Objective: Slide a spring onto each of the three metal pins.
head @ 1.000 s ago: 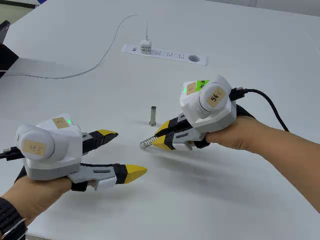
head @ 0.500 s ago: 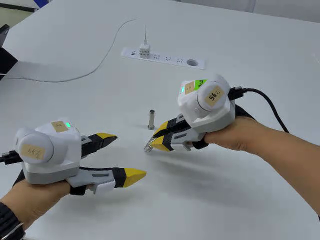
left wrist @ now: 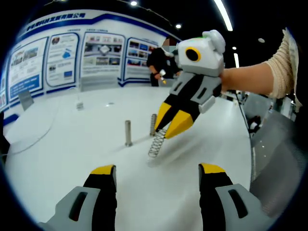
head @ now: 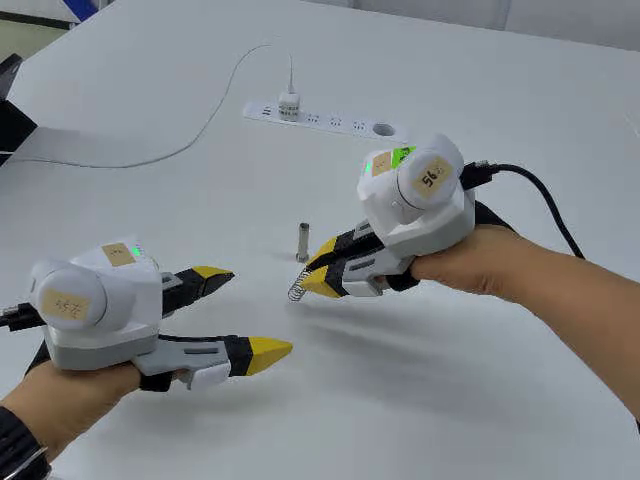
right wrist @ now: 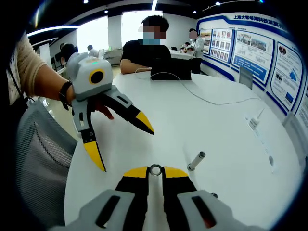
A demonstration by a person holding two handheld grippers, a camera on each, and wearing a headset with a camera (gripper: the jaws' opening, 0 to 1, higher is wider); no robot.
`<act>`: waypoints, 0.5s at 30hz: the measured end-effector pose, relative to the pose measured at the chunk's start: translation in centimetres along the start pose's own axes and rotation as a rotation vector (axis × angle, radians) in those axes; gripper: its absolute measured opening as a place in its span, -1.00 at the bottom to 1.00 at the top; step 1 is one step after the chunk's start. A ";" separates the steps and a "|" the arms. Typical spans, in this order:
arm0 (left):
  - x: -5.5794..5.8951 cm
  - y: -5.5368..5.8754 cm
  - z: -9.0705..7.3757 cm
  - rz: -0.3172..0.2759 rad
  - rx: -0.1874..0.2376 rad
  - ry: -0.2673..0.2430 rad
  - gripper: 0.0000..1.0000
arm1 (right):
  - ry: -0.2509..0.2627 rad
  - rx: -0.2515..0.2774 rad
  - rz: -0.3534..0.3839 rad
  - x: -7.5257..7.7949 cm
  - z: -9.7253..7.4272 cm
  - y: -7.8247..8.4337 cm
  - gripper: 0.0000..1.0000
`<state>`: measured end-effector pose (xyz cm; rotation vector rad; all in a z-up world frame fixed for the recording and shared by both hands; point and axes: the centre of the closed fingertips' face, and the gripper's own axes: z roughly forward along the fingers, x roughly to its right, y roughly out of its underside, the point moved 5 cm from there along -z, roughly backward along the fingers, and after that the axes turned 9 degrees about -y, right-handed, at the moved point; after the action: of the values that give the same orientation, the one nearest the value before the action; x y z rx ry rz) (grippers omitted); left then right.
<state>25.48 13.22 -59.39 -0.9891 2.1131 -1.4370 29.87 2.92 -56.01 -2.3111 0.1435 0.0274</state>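
- Right gripper [head: 312,275] clamps thin coiled steel spring [head: 296,290]; short grey metal pin [head: 302,241] at its twelve o'clock.
- Left gripper [head: 245,310] gapes empty.
- Tilted spring could topple pin.

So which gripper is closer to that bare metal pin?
Right. The right gripper, holding a spring, is just beside the pin; the left gripper hangs open farther back.

Open table [head: 470,390] surrounds the pin [head: 302,242]; power strip [head: 320,118] well behind.

The white left tool [head: 261,308] and right tool [head: 308,278] have black, yellow-tipped jaws; spring [head: 297,290] and pin [head: 303,241] are silver.
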 end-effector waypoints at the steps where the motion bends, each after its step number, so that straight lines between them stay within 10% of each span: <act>1: 0.0 0.0 0.0 0.001 0.000 0.000 0.41 | -0.001 0.001 0.000 0.0 -0.1 -0.1 -0.76; 15: 0.0 -0.2 0.0 -0.002 0.009 -0.001 0.41 | 0.012 0.003 -0.001 0.1 -2.0 -2.1 -0.76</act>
<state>25.48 13.16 -59.23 -0.9882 2.1036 -1.4451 30.11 2.85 -53.16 -2.3087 0.1485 0.0123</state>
